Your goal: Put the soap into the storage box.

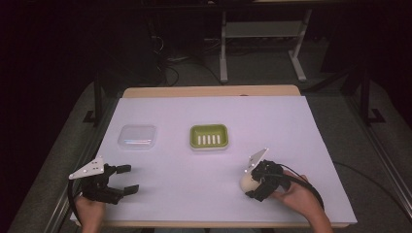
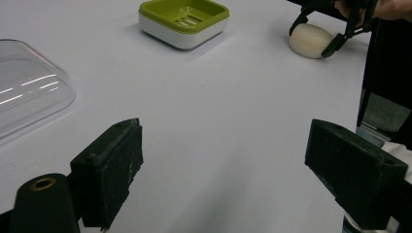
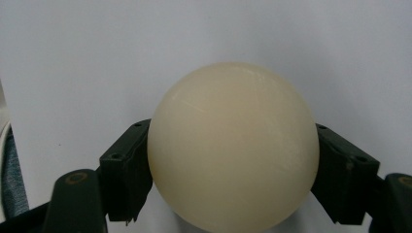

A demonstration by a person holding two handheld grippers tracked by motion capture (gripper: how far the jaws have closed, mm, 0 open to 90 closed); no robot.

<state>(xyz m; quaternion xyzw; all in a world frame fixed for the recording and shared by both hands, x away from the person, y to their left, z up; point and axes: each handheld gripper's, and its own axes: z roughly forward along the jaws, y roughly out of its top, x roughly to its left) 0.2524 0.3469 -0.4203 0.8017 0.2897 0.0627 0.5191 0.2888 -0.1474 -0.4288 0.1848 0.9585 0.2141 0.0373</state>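
Right fingers: both pads (image 3: 127, 170) pressed against the sides of the soap bar, clamped on it; right gripper (image 1: 253, 183) held by a hand at the near right of the tabletop
Soap bar (image 3: 233, 145): cream, rounded, sat on the white tabletop between the right fingers; seen in the high view at the near right (image 1: 248, 182), and far off in the left gripper view (image 2: 311, 41)
Left fingers: wide apart, nothing between them, bare tabletop showed in the gap; one pad (image 2: 109, 170) at left of that view
Left gripper (image 1: 127, 178): near left corner of the tabletop, held by a hand, well apart from the soap bar
Soap dish (image 1: 209, 136): green with slotted insert, white base, mid tabletop, beyond the soap bar and apart from it
Clear lid (image 1: 137, 137): transparent plastic, lay left of the soap dish, beyond the left gripper
Tabletop (image 1: 204, 107): white sheet over a wooden top
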